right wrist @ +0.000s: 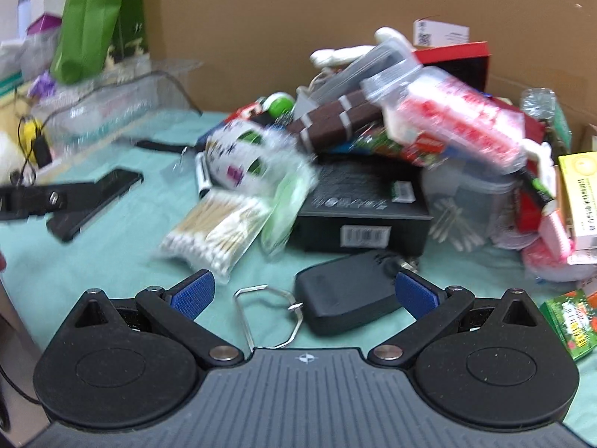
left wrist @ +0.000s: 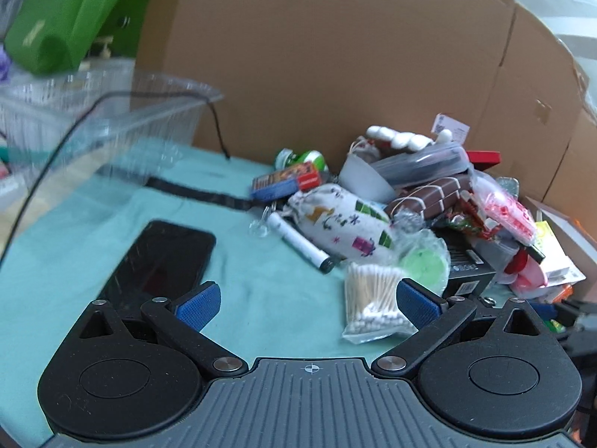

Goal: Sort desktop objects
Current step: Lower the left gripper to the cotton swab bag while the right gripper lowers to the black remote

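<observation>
Both grippers, left (left wrist: 308,304) and right (right wrist: 302,296), gape empty before the pile (right wrist: 373,130) at far right; right frames the near fob (right wrist: 347,298), probably next pick, needing a low closing.

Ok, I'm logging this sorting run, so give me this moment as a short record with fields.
surface: teal cloth
left gripper: open, empty, above the cloth
right gripper: open, empty, black key fob between its fingers
pile: cotton swab bag, printed pouch, black box
apart from pile: phone
bin: clear container
</observation>
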Tool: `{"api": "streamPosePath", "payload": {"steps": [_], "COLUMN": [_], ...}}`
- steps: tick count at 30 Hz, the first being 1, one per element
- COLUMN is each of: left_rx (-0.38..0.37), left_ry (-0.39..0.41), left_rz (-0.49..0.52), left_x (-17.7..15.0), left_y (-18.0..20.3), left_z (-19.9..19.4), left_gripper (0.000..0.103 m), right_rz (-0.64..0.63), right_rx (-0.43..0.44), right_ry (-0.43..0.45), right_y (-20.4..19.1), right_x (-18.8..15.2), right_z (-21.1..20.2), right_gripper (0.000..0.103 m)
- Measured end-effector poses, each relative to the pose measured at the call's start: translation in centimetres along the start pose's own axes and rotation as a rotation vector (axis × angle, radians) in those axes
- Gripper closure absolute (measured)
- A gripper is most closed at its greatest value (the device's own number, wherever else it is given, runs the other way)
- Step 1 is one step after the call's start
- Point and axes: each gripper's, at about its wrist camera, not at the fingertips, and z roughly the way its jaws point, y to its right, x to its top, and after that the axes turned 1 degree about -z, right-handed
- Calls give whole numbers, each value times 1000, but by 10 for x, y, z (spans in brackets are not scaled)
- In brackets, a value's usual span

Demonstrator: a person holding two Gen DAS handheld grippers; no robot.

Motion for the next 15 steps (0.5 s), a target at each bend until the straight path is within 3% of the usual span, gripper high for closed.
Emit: {"api": "streamPosePath", "payload": {"steps": [3,7,15], "left_rx": [-49,-119,-188], "left_ry": [-23,-50,-131], "left_rz": [-22,1,45], "left_x": [0,1,5], "left_y": [-4,6,38], "left_z": [5,15,57], "left_gripper": [0,9,10], "right_rz": [-23,-40,23], "right_rx": [12,15,-128], "right_ry": [-3,20,20], "right_y": [-8,-15,9], "right_x": [-1,-1,-2], "right_z": [5,5,3], "right_gripper": [1,1,1]}}
